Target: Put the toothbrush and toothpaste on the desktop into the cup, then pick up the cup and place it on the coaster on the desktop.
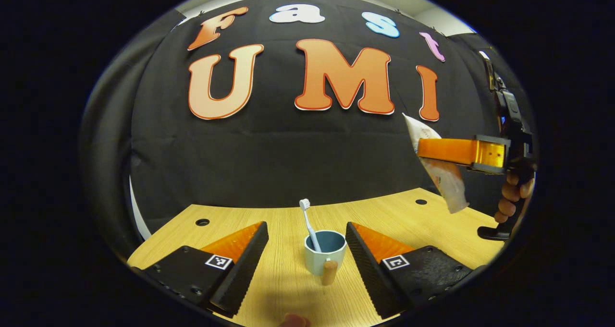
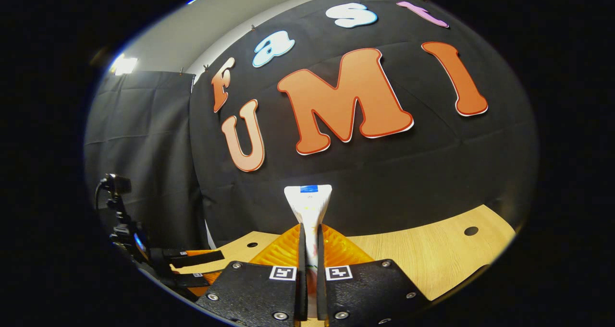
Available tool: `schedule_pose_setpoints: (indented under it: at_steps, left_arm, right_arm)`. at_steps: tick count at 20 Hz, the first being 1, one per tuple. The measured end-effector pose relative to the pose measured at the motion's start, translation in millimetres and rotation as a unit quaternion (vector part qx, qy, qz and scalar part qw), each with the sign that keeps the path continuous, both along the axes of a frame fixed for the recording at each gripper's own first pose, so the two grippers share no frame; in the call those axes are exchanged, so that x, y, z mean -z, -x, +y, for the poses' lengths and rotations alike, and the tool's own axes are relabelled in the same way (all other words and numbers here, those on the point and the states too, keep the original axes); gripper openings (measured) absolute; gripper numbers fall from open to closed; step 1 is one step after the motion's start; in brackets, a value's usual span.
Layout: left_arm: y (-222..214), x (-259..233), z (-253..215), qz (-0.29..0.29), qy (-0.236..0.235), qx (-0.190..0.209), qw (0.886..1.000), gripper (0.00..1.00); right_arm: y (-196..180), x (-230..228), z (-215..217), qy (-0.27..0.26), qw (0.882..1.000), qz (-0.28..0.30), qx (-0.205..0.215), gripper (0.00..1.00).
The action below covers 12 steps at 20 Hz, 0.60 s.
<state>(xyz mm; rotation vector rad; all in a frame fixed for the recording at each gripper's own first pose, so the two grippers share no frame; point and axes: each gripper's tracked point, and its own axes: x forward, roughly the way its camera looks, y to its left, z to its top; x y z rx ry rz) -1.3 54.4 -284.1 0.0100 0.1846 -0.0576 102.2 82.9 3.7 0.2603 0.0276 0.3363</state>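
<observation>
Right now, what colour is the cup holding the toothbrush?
Blue-grey ceramic cup, darker blue inside, with a cork-like handle; best in the left gripper view.

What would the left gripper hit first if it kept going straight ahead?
Probably the cup: it stands on the desk between the open left gripper's fingers, toothbrush inside. Depth is hard to judge, so it could pass above.

Ahead of your claws, black cloth (image 1: 288, 149) drapes the booth's back wall, with more cloth (image 2: 139, 139) to the left. Below them lies a light wooden desktop (image 1: 288, 288) with round holes. A ceiling light (image 2: 124, 66) glows upper left.
</observation>
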Motion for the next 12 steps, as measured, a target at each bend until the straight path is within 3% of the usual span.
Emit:
schedule_pose_setpoints:
  at_steps: [12]
  left_arm:
    - [28.3, -0.9, 26.4, -0.003, 0.02, -0.016, 1.0, 0.98]
  right_arm:
    - [-41.1, 22.4, 64.7, 0.007, 0.999, -0.003, -0.041, 0.08]
